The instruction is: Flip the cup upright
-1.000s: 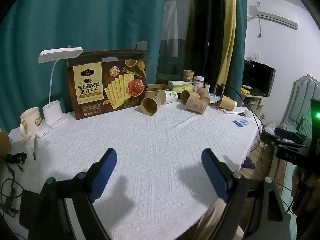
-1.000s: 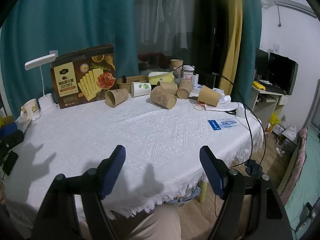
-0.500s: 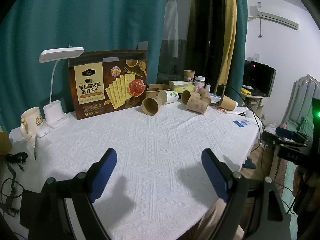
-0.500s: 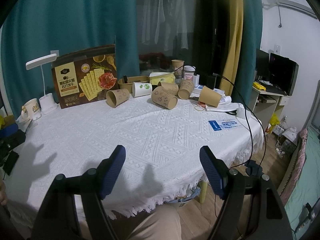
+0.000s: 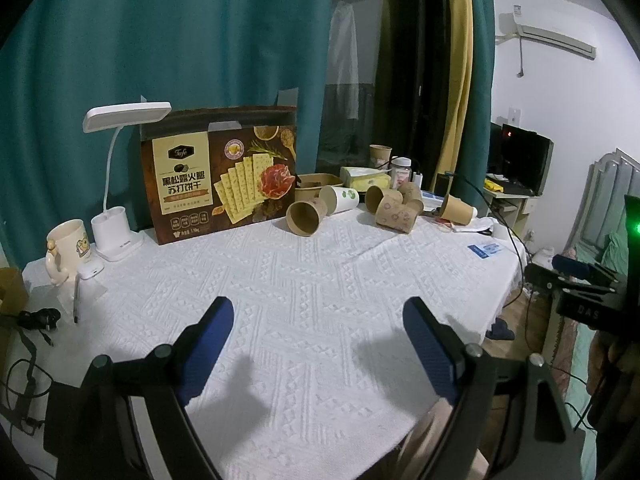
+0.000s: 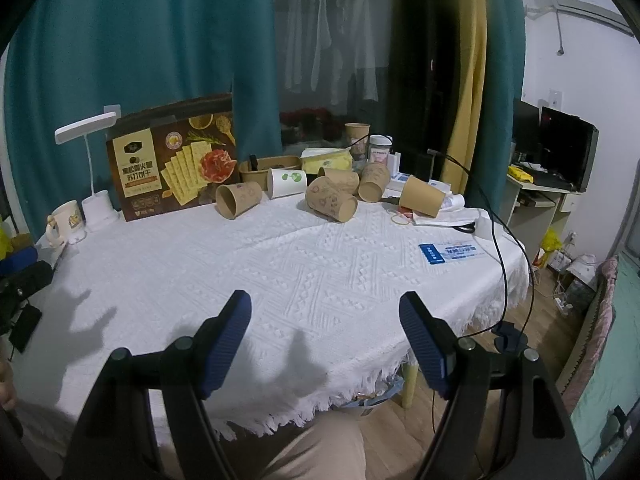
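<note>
Six paper cups lie on their sides along the far edge of the tabletop (image 6: 280,264), toward 12 o'clock from both grippers. They are five brown cups and one white cup (image 6: 286,183) with a green print. The leftmost brown cup (image 6: 238,199) shows an empty mouth; the patterned brown cup (image 6: 330,199) lies just right of the white one, and the plain brown cup (image 6: 422,201) sits apart at 1 o'clock. A seventh brown cup (image 6: 357,135) stands upright behind them. A shallow brown box (image 6: 269,168) sits behind the white cup, its contents unclear. At 10 o'clock stand a cracker box (image 5: 219,182), a white desk lamp (image 5: 116,184) and a cream mug (image 5: 68,249).

The left gripper (image 5: 318,354) and right gripper (image 6: 325,346) hover over the near tabletop, jaws spread wide and holding nothing. Compared with a second ago, both views are almost unchanged; no cup has moved.
</note>
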`<state>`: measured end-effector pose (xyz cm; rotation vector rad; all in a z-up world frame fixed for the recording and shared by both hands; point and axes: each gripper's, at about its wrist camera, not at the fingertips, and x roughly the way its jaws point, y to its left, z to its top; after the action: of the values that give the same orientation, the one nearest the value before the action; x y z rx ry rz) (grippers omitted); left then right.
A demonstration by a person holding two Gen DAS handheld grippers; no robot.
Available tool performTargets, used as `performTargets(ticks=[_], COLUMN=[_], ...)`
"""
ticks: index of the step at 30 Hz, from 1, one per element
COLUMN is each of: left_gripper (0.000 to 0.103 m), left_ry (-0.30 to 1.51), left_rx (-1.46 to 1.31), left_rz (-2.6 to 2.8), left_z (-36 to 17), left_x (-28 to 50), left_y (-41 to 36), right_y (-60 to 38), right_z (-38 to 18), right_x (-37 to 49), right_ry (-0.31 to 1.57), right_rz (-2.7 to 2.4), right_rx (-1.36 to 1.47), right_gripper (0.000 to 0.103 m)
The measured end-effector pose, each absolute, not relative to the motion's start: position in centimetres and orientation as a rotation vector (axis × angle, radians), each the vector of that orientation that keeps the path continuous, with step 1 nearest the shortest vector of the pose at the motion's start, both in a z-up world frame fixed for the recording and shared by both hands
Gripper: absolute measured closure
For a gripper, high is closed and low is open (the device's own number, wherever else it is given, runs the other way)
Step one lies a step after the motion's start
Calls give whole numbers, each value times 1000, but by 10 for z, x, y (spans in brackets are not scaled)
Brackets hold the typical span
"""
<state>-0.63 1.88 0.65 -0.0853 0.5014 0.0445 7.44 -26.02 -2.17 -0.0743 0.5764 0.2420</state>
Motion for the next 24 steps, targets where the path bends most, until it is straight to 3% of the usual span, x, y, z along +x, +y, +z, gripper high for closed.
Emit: performTargets(ticks=[24], left_gripper=[16], left_ry=[474], left_rx=[-65], left_rz=[43], left_z=[9], left_x=[-10], left_y=[12], right_y=[-261], right_z=[-21], right_x=[73], right_ry=[576], right_rz=[243], right_rx=[-71], right_gripper=[29])
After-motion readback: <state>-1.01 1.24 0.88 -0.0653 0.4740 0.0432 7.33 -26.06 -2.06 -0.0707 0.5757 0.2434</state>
